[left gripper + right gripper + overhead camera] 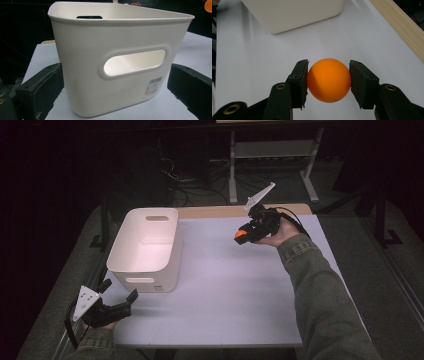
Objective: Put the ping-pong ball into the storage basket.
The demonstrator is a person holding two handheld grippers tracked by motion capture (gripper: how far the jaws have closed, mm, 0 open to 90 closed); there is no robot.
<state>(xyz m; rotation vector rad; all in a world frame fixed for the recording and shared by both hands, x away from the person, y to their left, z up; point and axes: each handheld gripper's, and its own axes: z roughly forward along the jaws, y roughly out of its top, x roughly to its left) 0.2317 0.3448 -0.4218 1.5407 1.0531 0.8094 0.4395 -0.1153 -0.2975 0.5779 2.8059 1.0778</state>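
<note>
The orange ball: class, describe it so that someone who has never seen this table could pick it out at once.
Start at the white table and find the white bin on its left side. Look right across the table to the far right corner, where the right hand-held gripper is held above the surface. The orange ball is clamped between its two black jaws: the one round, brightly coloured thing among white and black.

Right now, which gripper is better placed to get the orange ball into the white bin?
Right. The right gripper already clamps the orange ball above the table, facing the white bin. The left gripper holds nothing, its jaws open near the bin's end wall.
</note>
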